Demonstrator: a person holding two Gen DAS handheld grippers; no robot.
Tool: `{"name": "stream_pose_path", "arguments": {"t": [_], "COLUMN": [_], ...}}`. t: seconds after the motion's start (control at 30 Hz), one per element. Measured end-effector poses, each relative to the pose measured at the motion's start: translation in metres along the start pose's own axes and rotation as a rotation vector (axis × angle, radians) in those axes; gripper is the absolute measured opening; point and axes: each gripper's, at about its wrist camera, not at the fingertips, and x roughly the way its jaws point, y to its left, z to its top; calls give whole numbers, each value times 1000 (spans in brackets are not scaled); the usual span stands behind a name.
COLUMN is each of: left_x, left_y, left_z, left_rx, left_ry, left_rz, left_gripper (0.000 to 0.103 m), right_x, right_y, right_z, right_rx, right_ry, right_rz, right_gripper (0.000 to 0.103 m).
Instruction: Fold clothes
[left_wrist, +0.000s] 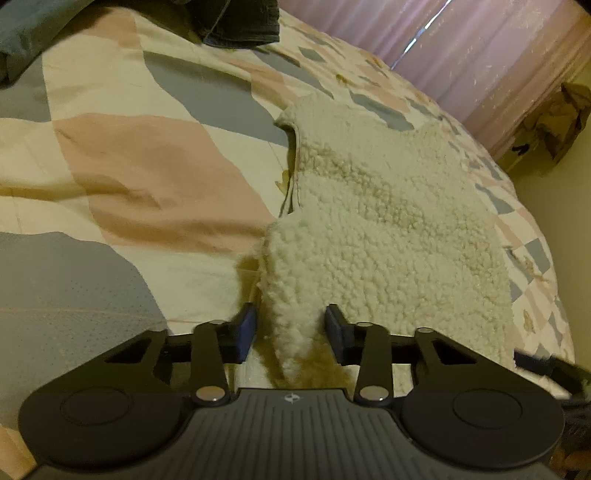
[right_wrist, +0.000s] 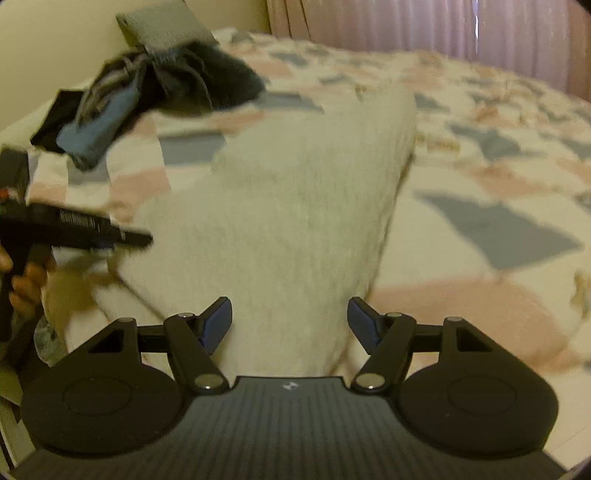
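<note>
A cream fleece garment (left_wrist: 388, 221) lies spread on the patchwork quilt (left_wrist: 147, 166). My left gripper (left_wrist: 291, 325) sits at its near corner. A bunched fold of fleece runs between the two blue pads, with a thin gap showing on each side, so the jaws are open. In the blurred right wrist view the same fleece (right_wrist: 295, 184) stretches away from my right gripper (right_wrist: 290, 317). That gripper stands wide open over the near edge of the fleece. The left gripper (right_wrist: 140, 238), held by a hand (right_wrist: 26, 288), shows at the fleece's left side.
A heap of dark and blue clothes (right_wrist: 184, 85) lies at the far end of the bed, in front of a grey pillow (right_wrist: 166, 29). Pink curtains (left_wrist: 480, 55) hang behind the bed. A brown paper bag (left_wrist: 557, 122) stands beside it.
</note>
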Motion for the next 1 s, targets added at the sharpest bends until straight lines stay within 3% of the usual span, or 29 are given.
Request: {"name": "stream_pose_path", "arguments": {"t": [0.1,0.17,0.33,0.43,0.47,0.57,0.7,0.87,1.0], "left_x": [-4,-4,0,-3,-3,-6,-5,-11,-29], "left_y": [-3,-1,2,4,5,5,-5,-19,-39], "left_z": [3,3,-3,-5,-5,-5,-3,13,32], "left_rx": [6,2,-24,-33,-45,-47,-49,-168,-200], "left_ry": [0,4,-2,-7,-5,-8,17,120,207], "left_rz": [2,14,8,14,22,51,132,231,318], "left_gripper": [25,31,23,28,36,40,42,42,44], "right_x": [-2,-6,-18,-23,-24,-17,13,49,53], "right_y": [-2,-3,-6,-17,-24,-52,-98,-132,-122], "right_z": [-11,-12,-7,1,6,37,96,148,180], "right_rx": [43,65,51,11,-14,-125,-198,-46,-12], "right_ry": [6,-12,-52,-58,-61,-89,-106,16,161], "right_rz": [4,6,-2,22,45,88,142,263,317], "right_gripper": [63,62,62,62,63,69,69,64,63]}}
